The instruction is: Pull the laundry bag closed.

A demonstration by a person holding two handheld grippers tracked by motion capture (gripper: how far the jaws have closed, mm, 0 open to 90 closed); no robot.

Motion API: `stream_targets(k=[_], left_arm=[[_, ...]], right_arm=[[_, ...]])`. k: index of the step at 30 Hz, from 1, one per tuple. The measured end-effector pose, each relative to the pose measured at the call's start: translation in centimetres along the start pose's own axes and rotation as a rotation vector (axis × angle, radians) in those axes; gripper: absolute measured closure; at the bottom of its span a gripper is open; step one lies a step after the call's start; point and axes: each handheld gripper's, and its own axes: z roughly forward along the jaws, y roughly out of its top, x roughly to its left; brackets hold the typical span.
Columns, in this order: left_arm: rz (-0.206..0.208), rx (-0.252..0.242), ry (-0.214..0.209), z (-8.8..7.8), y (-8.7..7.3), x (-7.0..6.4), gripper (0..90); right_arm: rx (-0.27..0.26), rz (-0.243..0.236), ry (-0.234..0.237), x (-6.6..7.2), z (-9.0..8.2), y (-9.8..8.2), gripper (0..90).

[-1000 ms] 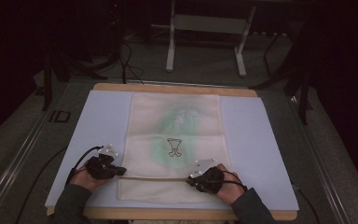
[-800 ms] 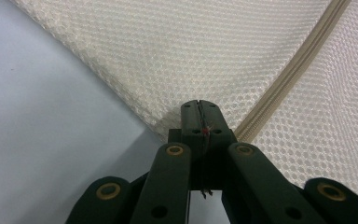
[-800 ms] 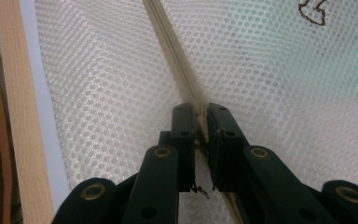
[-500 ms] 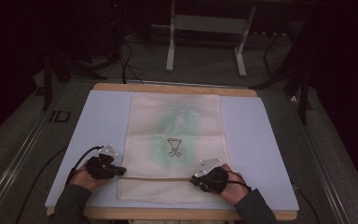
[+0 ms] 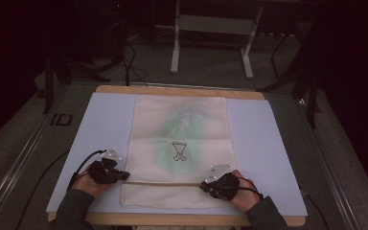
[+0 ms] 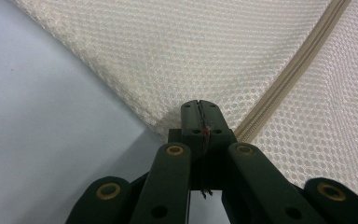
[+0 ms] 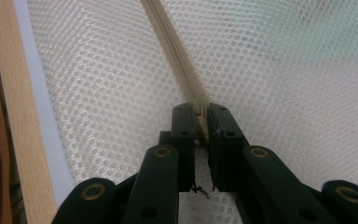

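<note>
Mesh, cream-coloured and honeycombed, makes up the laundry bag (image 5: 181, 151) that lies flat down the middle of the pale blue mat (image 5: 263, 143), and everything in hand happens along the zipper (image 5: 165, 183) that runs across its near end. At the zipper's left end the left gripper (image 5: 122, 176) has its jaws pinched tight on the bag's edge, just where the beige tape (image 6: 289, 79) meets the corner of the mesh. At the zipper's right end the right gripper (image 5: 205, 187) is clamped across the zipper itself (a sliver of tape, perhaps the slider, sits between its pads (image 7: 184, 122), though I cannot tell which).

As far as the pictures show, the zipper looks closed along its whole visible run between the two grippers, teeth meeting in one straight line. My reading is that both holds are set and the pull along the track is what remains; whether it is meant to open or has just been drawn shut I cannot tell. Something green with a small dark drawing (image 5: 179, 150) shows faintly through the mesh beyond the zipper.

Under the mat is a wooden table (image 5: 172, 90), its edge bare beyond the bag's far end. Past that the room is dim: grey floor, cables, and the white legs of a stand (image 5: 175, 45).
</note>
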Motion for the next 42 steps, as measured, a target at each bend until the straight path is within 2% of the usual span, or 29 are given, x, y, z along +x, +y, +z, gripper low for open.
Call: stream_targets(k=[6, 29, 42], left_arm=[[0.001, 0.0, 0.0, 0.0, 0.0, 0.0, 90.0], [0.002, -0.001, 0.001, 0.0, 0.0, 0.0, 90.0], [0.003, -0.001, 0.001, 0.0, 0.0, 0.0, 90.0]], right_arm=[[0.005, -0.003, -0.005, 0.1, -0.2, -0.2, 82.1], [0.01, 0.043, -0.035, -0.8, -1.9, -2.3, 82.1], [0.014, 0.078, -0.036, -1.5, -2.9, -3.3, 82.1]])
